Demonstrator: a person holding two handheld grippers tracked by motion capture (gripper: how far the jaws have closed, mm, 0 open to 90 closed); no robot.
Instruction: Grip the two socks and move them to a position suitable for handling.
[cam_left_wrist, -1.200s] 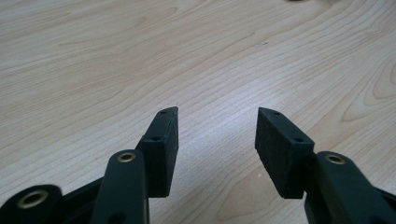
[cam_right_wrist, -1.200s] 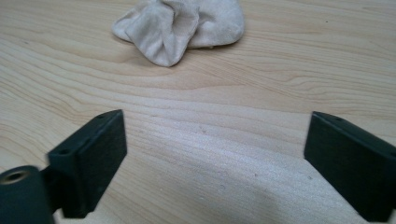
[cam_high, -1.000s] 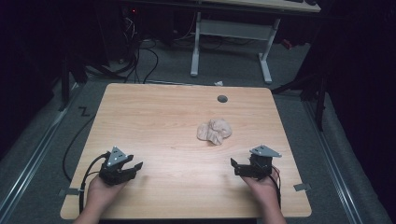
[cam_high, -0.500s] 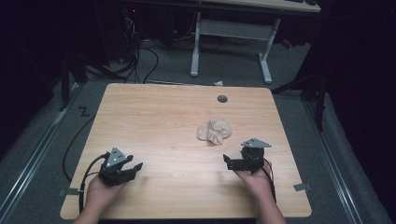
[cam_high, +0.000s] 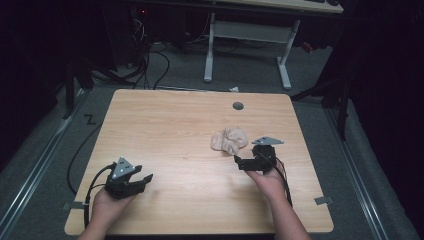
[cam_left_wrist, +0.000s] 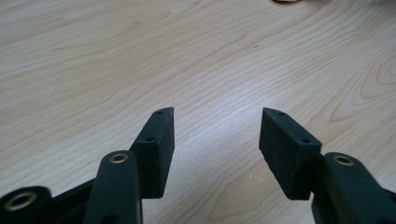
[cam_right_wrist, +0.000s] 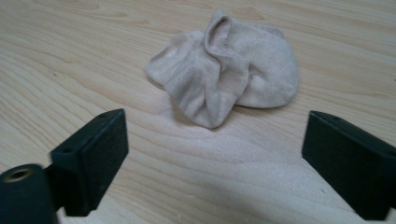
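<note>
High view: a pale wooden desk on grey floor; the landmark is a crumpled beige sock lying right of the desk's middle; a small dark hole sits beyond the sock, near the far edge; the right gripper is just beside the sock on its near side, jaws pointing leftward, grey plate on top, a hand behind it; the left gripper sits well apart from the sock, toward the near left corner, jaws aimed toward the desk's middle, held by the other hand; a white frame stands on the floor beyond the desk, cables beside it.

Left gripper view: the jaws stand parted at a moderate gap, nothing between them, bare wood grain ahead; a sliver of the sock peeks in at the top edge, far off.

Right gripper view: jaws spread wide, nothing held; the sock lies bunched on the desk straight ahead, near but clear of both jaws, its open cuff turned up.
</note>
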